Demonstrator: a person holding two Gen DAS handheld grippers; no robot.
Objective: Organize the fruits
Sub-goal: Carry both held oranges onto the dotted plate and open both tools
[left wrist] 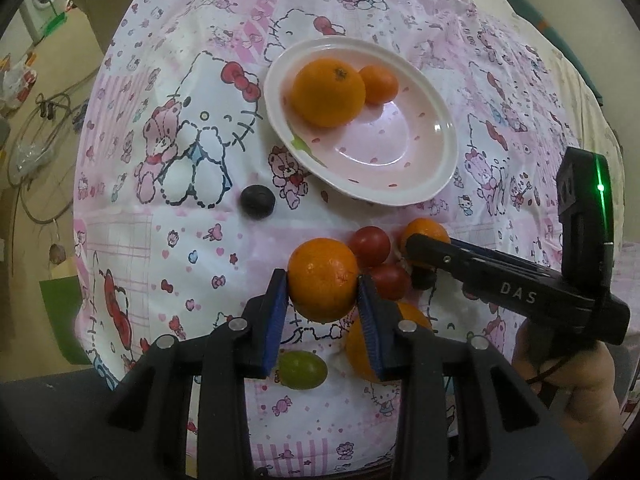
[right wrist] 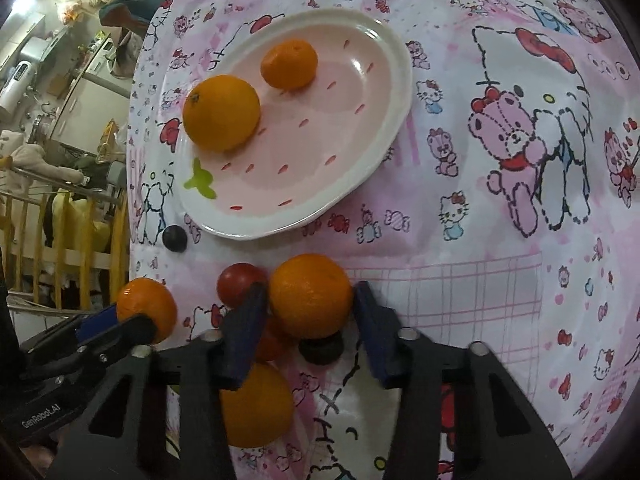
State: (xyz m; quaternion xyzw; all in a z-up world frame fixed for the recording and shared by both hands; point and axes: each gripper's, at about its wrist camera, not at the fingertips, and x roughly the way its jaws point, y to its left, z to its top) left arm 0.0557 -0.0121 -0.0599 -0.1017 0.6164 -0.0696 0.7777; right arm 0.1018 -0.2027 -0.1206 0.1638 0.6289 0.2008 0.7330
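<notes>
A cartoon-print cloth covers the bench (left wrist: 168,240). Left wrist view: the left gripper (left wrist: 323,300) is clamped on an orange (left wrist: 322,278) at lower centre, ready to carry up to the plate (left wrist: 420,184). Right wrist view: the right gripper (right wrist: 308,320) brackets another orange (right wrist: 310,295); whether its fingers (right wrist: 244,336) press yet is unclear. Fruit beneath is half hidden.
</notes>
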